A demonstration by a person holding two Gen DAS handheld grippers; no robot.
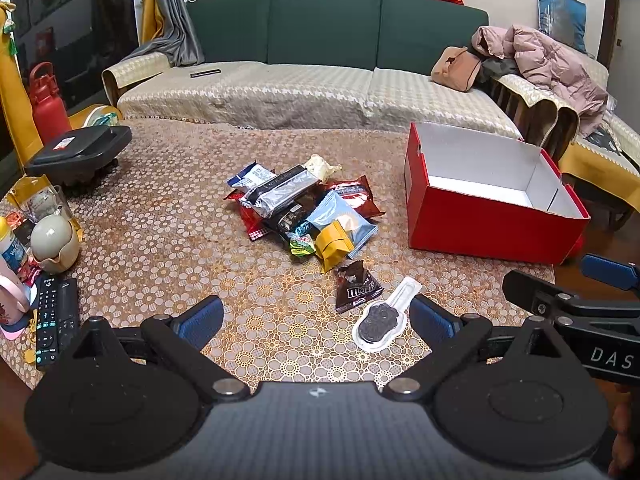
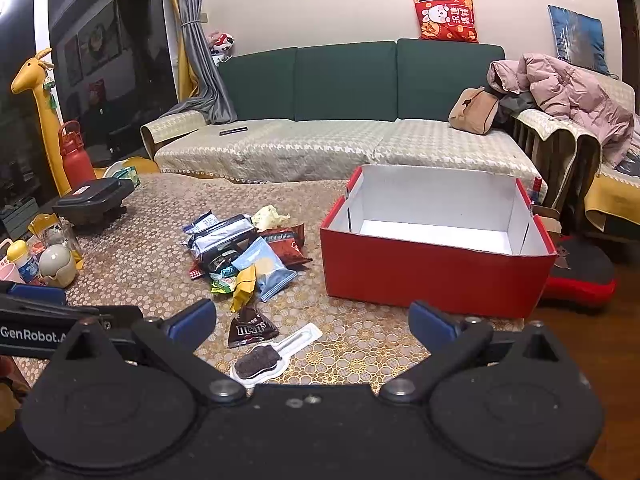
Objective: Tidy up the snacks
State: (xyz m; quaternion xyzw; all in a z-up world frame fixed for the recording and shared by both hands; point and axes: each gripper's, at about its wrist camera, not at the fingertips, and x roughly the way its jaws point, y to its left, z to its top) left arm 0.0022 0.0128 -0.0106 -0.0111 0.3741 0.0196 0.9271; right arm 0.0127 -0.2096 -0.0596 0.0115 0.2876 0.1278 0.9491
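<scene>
The job was only starting, it seemed. The big red box [image 2: 436, 276] sat on the right side of the desk [image 1: 160, 208], open on top, and nothing could be seen inside it. All the snacks lay outside it.

The pile of snacks [image 1: 304, 208] was in the middle of the desk, left of the box and apart from it. The packets lay on top of each other: a silver and black one, a light blue one, a dark red one, a yellow one and a little green one.

Nearer, a small brown candy bag [image 1: 356, 286] lay by itself, flat on the desk. Just beside it, nearest of all, was a dark cookie in a clear wrapper [image 1: 380, 322].

The left hand-held gripper [image 1: 316, 320] was spread wide and held nothing. It hung low over the near edge, with the cookie close to its right finger. The right hand-held gripper [image 2: 312, 324] was spread wide and empty too, just beside it.

The next move was probably to reach down, pinch a near snack like the cookie or the candy bag, and carry it right into the box. The flat, slippery wrappers could be hard to pinch.
</scene>
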